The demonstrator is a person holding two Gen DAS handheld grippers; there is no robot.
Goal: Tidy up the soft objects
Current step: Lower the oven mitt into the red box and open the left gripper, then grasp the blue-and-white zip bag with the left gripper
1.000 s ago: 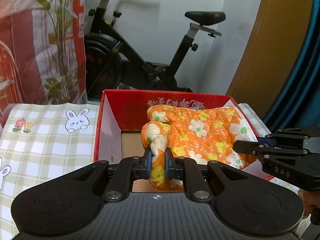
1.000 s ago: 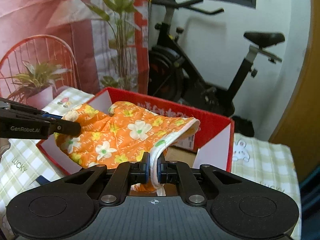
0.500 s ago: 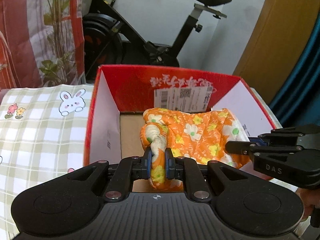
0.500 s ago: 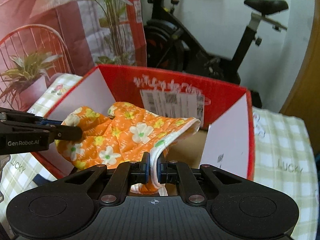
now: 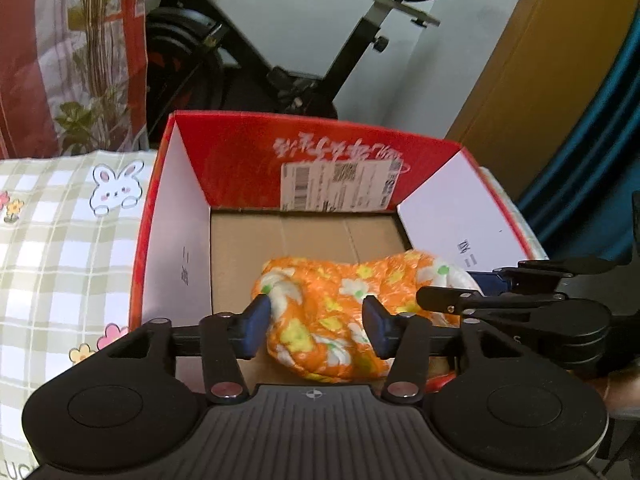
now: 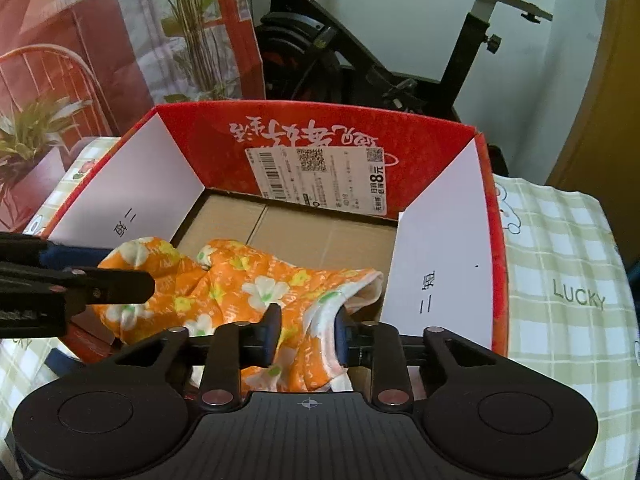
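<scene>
An orange cloth with white and yellow flowers [image 5: 344,300] lies crumpled on the cardboard floor at the near side of a red box [image 5: 320,148]. My left gripper [image 5: 316,320] is open, its jaws apart on either side of the cloth's left end. My right gripper [image 6: 308,330] is open too, jaws apart around the cloth's right edge [image 6: 256,292]. The box [image 6: 320,132] has white inner side walls and a shipping label on its back wall. Each gripper shows in the other's view, the right gripper [image 5: 520,308] at right and the left gripper [image 6: 76,280] at left.
The box stands on a green-checked tablecloth [image 5: 52,232] with rabbit prints and the word LUCKY [image 6: 576,300]. An exercise bike [image 5: 280,60] stands behind the box. A red floral curtain [image 5: 48,60] and potted plants [image 6: 28,136] are at the left.
Both grippers lowered the cloth into the box and opened, letting it go. The cloth now rests on the box floor.
</scene>
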